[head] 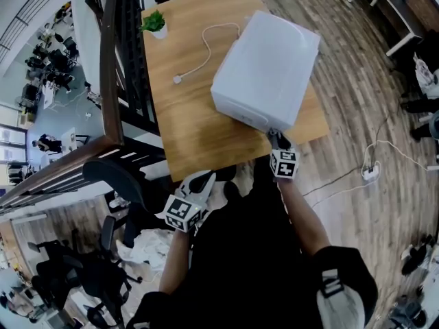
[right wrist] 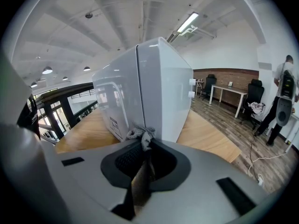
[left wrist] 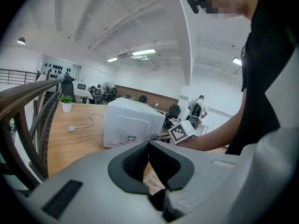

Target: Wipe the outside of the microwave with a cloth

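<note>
A white microwave (head: 264, 70) stands on the wooden table (head: 185, 122), set at an angle near the table's right front corner. My right gripper (head: 276, 138) is at the microwave's near bottom corner, shut on a grey cloth (right wrist: 139, 133). The cloth's bunched end pokes out past the right gripper (right wrist: 142, 143) and touches the microwave (right wrist: 154, 87) at its vertical corner edge. Below the table's front edge, away from the microwave, hangs my left gripper (head: 200, 181). The left gripper (left wrist: 149, 145) is shut with nothing in it and looks at the microwave (left wrist: 133, 122) from the side.
A small potted plant (head: 154, 23) sits at the table's far left corner. The microwave's white cord and plug (head: 203, 50) lie on the wood. A dark railing (head: 110, 67) runs along the table's left side. Office chairs (head: 103, 252) stand below left. Cables and a power strip (head: 370, 172) lie on the floor at right.
</note>
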A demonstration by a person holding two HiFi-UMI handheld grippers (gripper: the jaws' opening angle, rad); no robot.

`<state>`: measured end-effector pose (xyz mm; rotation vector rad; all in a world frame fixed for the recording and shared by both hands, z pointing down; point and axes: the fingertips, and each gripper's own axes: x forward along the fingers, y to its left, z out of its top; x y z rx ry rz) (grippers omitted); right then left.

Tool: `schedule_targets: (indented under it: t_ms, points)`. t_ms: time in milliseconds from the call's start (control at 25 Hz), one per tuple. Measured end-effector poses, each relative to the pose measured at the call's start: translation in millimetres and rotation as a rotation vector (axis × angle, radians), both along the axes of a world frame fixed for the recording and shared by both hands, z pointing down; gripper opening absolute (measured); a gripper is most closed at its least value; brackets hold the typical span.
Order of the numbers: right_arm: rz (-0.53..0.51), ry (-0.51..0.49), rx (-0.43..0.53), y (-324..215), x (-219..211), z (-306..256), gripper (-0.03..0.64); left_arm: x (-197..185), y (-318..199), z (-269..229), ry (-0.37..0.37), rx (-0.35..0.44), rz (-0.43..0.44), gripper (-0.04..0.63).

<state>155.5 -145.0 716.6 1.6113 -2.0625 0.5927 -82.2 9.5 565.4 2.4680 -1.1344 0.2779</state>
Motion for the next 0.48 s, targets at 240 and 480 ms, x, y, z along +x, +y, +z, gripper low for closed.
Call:
schedule_targets:
  t_ms: [240, 480]
  points:
    - [-0.03, -0.01, 0.002, -8.2, -21.1, 2.1, 0.031, -9.7, 7.2, 1.5, -0.005, 0.006, -0.022, 0.0]
    - [-0.066, -0.017, 0.003, -16.0, -44.8, 2.5, 0.031, -20.8, 15.3, 0.8, -0.008, -0.001, -0.058, 0.0]
